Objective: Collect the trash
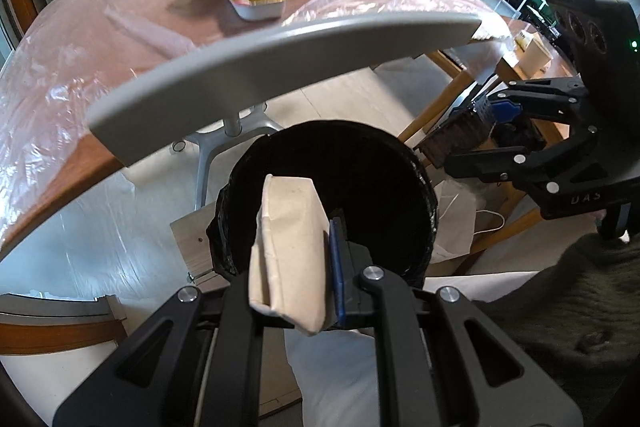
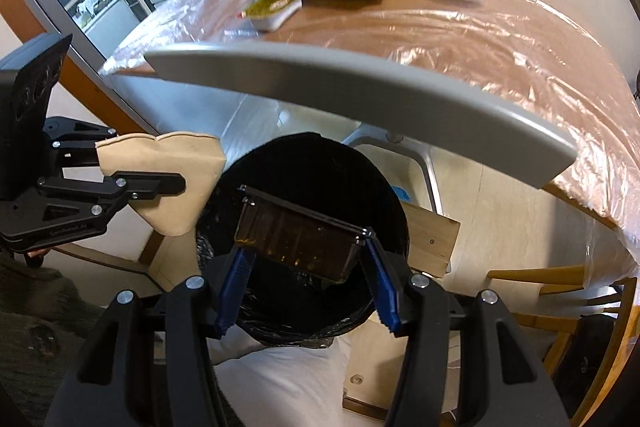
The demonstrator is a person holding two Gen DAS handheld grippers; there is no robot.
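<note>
You hold both loads over the black-lined bin (image 2: 304,227) so they drop in: left gripper (image 1: 296,267) jaws clenched on a flattened paper bag (image 1: 288,251), right gripper (image 2: 306,283) jaws grasping a dark plastic tray (image 2: 296,239).

white letters "DAS" on the black body of the right tongs (image 1: 496,131) in the left wrist view, pale lettering "GenRobot.AI" on the black body of the left tongs (image 2: 160,183) in the right wrist view, print on tabletop wrappers too blurred to read
</note>
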